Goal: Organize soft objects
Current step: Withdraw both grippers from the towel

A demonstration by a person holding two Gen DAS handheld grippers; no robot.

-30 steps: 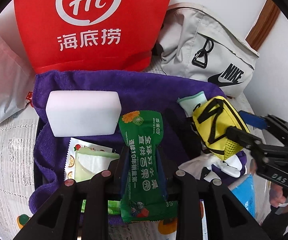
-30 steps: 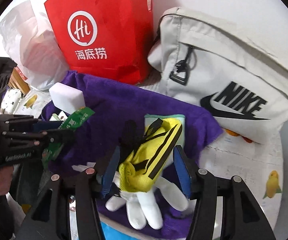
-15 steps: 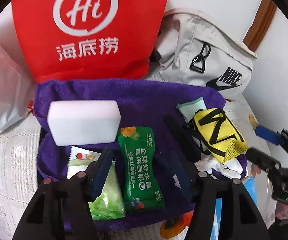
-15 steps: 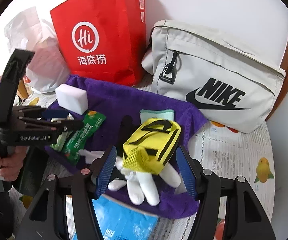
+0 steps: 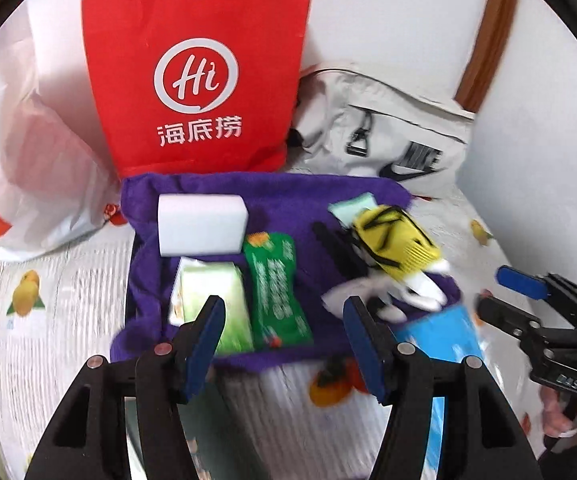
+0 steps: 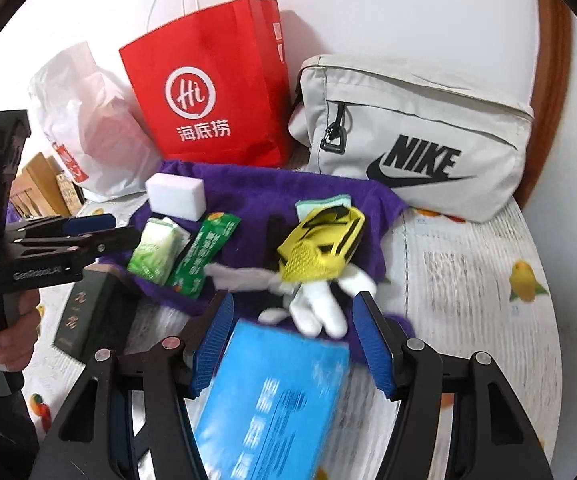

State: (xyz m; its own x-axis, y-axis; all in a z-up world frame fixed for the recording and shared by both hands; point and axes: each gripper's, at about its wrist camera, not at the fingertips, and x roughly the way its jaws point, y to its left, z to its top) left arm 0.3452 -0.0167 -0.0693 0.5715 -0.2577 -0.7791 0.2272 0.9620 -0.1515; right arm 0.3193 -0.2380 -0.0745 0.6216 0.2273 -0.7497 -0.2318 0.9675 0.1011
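A purple towel (image 5: 272, 196) carries a white sponge (image 5: 202, 224), a pale green tissue pack (image 5: 212, 304), a green snack packet (image 5: 276, 288), a yellow mesh pouch (image 5: 396, 244) and a white glove (image 5: 420, 296). My left gripper (image 5: 284, 320) hangs open above the towel's near edge, holding nothing. In the right wrist view the yellow pouch (image 6: 320, 248) rests on the white glove (image 6: 320, 304). My right gripper (image 6: 294, 316) is open and raised over a blue pack (image 6: 280, 392), without touching it. The left gripper (image 6: 126, 229) shows at the left of that view.
A red paper bag (image 5: 196, 76), a grey Nike bag (image 6: 412, 136) and a white plastic bag (image 5: 36, 152) stand behind the towel against the wall. A black box (image 6: 88, 320) lies at the towel's left front. A fruit-print cloth (image 6: 468, 280) covers the table.
The left gripper let go of the green packet and the right one released the yellow pouch. Both opened, pulled back and rose; the objects stay on the towel.
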